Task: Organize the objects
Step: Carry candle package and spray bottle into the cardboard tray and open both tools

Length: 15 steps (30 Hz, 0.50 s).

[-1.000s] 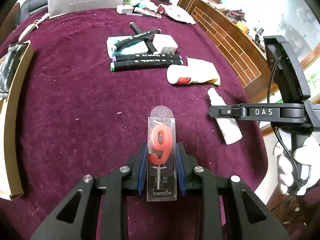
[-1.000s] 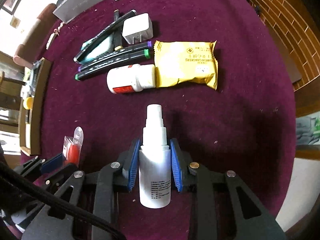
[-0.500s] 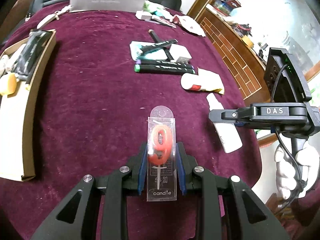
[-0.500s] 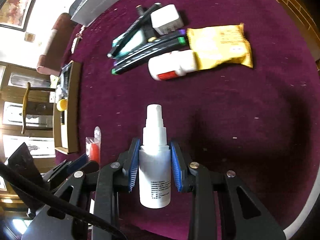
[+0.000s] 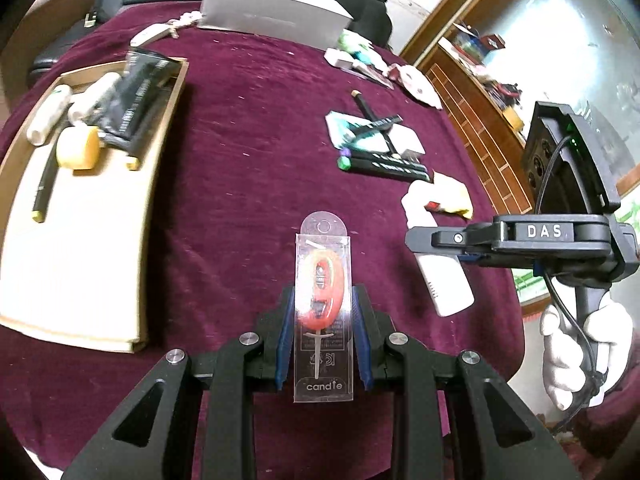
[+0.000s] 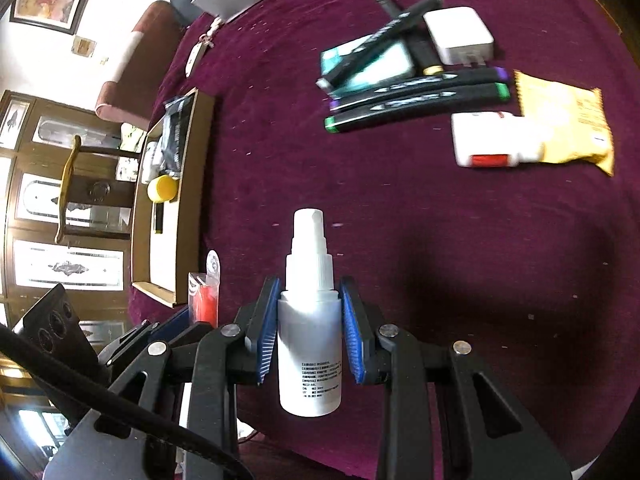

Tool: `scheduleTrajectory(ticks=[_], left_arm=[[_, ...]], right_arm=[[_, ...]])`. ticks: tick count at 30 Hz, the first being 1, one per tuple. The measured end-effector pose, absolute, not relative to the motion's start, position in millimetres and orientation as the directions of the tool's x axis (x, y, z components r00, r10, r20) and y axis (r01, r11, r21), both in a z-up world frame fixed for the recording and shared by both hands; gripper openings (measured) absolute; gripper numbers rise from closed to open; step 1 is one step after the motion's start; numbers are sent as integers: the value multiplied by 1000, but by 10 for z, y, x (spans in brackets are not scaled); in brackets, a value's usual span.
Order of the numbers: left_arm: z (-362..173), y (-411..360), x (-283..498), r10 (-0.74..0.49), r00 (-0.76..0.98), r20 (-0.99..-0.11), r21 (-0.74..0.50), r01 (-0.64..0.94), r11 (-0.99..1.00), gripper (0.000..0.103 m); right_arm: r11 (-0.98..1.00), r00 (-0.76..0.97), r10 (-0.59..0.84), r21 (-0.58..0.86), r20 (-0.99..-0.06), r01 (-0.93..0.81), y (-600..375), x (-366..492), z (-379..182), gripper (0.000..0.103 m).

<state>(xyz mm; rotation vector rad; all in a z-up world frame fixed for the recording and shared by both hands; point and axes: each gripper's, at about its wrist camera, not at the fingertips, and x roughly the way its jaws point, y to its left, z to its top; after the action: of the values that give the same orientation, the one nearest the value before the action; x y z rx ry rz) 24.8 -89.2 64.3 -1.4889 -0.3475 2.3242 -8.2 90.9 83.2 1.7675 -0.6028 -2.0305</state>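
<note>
Maroon velvet covers the worktop, with a brick-patterned wall and a bright window off to the right of the left gripper's view, and a framed picture and wooden cabinet doors to the left of the right gripper's view; the left gripper pinches a clear-packaged number-nine candle between its blue pads, the pack standing upright along the fingers with the word "candle" at its lower end; the right gripper is clamped on a white spray bottle, nozzle pointing away from the camera, and both are held above the cloth; from the left gripper, the right one shows to its right, gripped by a white-gloved hand, the bottle's base sticking out below it; ahead and to the left of the left gripper lies a shallow cardboard tray holding a yellow cap, a dark packet, pale tubes and a thin pen; ahead and to the right lie black markers over a teal card and a white charger; nearer than those lie a white pill bottle with a red label and a yellow snack packet, touching each other; a grey box sits at the far edge.
</note>
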Motion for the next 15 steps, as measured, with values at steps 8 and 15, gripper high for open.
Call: scheduleTrajectory(ticks=[8, 15], left_arm=[[734, -1551, 214, 365, -446, -817, -371, -79, -925, 23], [766, -2181, 169, 318, -484, -815, -362, -2, -932, 23]], right_arm=[[-821, -117, -570, 568, -814, 48, 401, -238, 907, 27], [-800, -96, -599, 588, -795, 119, -232, -369, 1005, 28]])
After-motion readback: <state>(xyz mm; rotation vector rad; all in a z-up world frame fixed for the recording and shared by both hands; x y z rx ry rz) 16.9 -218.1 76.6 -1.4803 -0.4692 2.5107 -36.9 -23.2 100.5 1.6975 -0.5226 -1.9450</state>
